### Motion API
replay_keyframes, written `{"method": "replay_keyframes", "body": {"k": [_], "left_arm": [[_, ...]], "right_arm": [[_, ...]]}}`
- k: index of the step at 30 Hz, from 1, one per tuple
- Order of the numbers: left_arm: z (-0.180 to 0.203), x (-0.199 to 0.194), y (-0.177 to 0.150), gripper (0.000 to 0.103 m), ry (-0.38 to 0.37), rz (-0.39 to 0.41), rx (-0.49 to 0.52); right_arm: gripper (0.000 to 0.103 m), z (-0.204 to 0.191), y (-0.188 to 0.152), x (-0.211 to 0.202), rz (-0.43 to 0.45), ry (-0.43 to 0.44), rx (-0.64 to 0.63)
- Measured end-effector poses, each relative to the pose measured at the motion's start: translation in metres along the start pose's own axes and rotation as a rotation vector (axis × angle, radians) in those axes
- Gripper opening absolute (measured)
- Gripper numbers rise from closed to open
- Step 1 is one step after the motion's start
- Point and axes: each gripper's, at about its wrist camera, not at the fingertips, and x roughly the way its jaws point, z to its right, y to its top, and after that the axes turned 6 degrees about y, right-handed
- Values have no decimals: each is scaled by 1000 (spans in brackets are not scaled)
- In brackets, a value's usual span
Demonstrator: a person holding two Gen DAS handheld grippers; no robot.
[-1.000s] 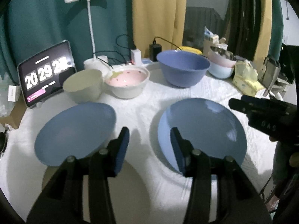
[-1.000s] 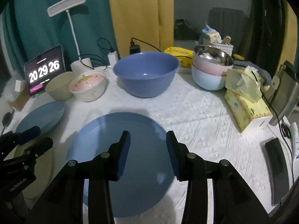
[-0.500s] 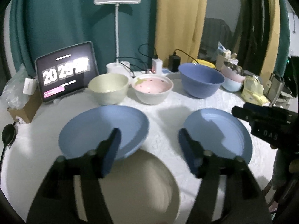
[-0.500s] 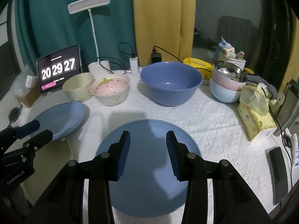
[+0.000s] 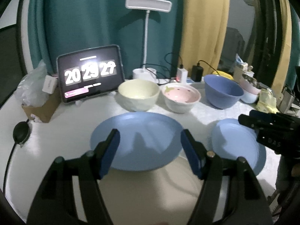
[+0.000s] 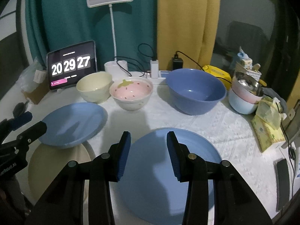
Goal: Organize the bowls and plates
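Left tongs [image 5: 150,152] spread, nothing between, above blue plate [image 5: 136,140]; right tongs [image 6: 149,155] spread, empty, over second blue plate [image 6: 168,178], white worktop [image 6: 215,123]

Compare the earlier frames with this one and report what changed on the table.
The left tool spread its jaws wider early in the second, with nothing between them, and both tools backed away from the table, so the cream plate beneath the left blue plate came into view. The right tool kept its gap above the right blue plate. Plates and bowls did not move; nothing was gripped.
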Motion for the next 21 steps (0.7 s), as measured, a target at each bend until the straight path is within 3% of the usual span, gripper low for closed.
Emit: {"method": "replay_keyframes", "body": {"k": [21], "left_arm": [[-75,46,-1,69,126,-67,-107]], "right_arm": [[42,-42,20,50,-61,63,-52]]}}
